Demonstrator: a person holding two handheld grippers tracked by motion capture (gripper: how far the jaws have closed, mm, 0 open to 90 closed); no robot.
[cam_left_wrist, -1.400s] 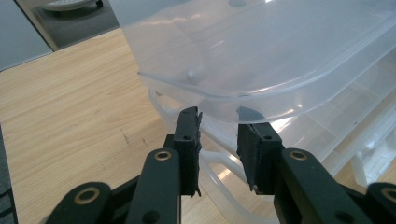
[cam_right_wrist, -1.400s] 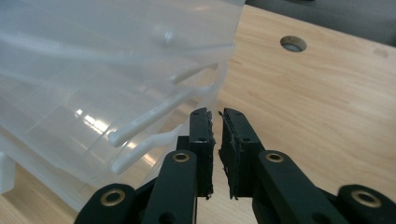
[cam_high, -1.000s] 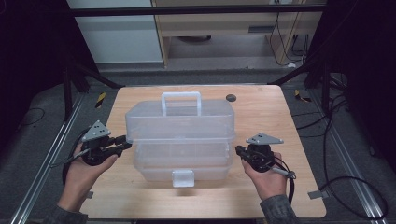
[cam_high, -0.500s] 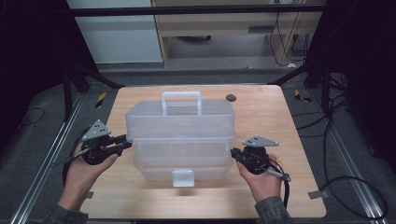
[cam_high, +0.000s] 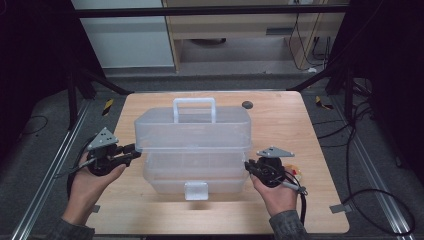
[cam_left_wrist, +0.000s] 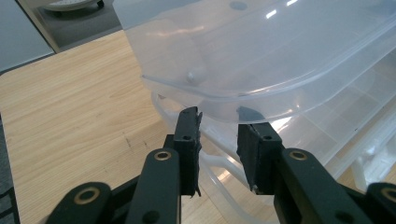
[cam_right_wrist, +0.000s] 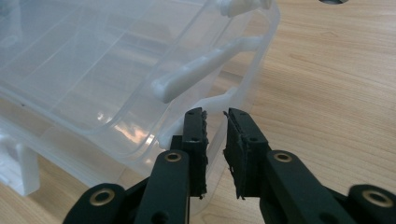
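Clear plastic box (cam_high: 192, 145) at frame centre on table (cam_high: 280, 125) — light, stiff, slippery; grip by side rim. Left gripper (cam_high: 131, 148) jaws spread under lid edge, holding nothing. Right gripper (cam_high: 247, 166) jaws just opening, narrow gap — nothing between.

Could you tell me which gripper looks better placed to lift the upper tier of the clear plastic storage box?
Left, probably. The left gripper has its jaws set under the rim of the raised upper tier of the clear plastic storage box. The right gripper, its jaws just opening and empty, sits by the lower tier's corner.

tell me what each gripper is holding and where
Left gripper sits at the clear box's upper tier rim; whether it grips can't be told. Right gripper holds nothing.
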